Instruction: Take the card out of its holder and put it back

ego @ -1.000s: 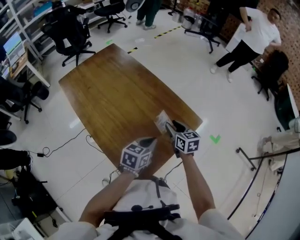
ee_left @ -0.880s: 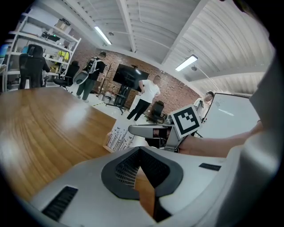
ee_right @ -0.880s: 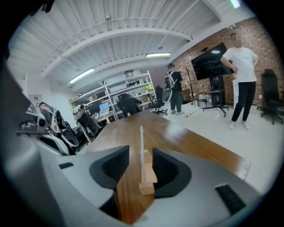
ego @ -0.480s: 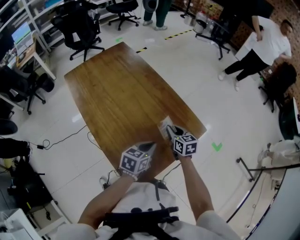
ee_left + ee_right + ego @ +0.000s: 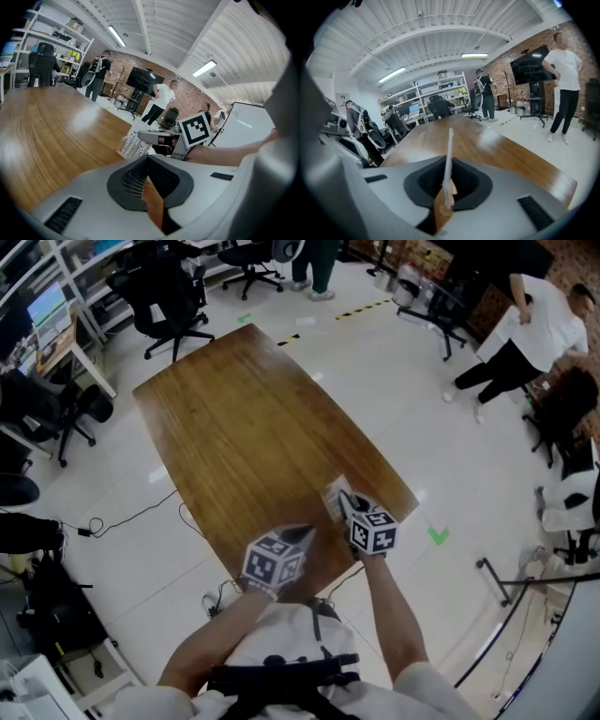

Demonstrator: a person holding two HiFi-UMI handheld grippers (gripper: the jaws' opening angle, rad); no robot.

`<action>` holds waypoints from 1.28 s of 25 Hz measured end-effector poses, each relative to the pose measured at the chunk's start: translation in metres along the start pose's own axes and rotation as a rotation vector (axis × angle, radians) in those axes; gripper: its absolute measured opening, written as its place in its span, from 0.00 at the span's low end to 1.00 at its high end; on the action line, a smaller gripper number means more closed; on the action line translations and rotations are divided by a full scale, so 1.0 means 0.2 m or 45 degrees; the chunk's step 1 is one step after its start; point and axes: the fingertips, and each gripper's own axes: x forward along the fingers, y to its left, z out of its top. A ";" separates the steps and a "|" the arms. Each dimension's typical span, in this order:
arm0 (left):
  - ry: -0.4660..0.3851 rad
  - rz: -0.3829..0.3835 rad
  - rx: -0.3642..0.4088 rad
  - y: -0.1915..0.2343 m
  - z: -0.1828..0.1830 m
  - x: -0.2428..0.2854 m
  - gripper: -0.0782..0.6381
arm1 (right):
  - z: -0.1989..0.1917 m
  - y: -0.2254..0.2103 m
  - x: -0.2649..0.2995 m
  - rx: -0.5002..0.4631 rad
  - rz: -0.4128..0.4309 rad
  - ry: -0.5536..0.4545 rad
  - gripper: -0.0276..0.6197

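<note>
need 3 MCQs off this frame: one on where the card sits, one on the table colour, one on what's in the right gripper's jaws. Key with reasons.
1. Where is the card on the table?
A. Far end
B. Near edge, at the right gripper
C. Dead centre

2. The table top is:
A. White
B. Black
C. Brown wood

3. Between the right gripper's jaws stands:
A. The card, edge-on
B. Nothing
C. A cable

Key:
1 B: the head view shows it by the person's edge, at the right gripper's tip.
2 C: brown grain shows in every view.
3 A: the right gripper view shows the thin card between the closing jaws.
</note>
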 end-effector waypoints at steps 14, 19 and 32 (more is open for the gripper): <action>0.009 -0.032 -0.020 0.00 -0.02 0.01 0.10 | 0.10 0.00 -0.06 -0.036 -0.012 -0.043 0.07; 0.012 -0.048 -0.022 -0.02 -0.03 0.01 0.10 | 0.18 -0.01 -0.11 -0.055 -0.022 -0.076 0.07; 0.010 -0.078 -0.021 -0.04 -0.02 -0.06 0.10 | 0.40 0.03 -0.33 -0.023 -0.058 -0.226 0.07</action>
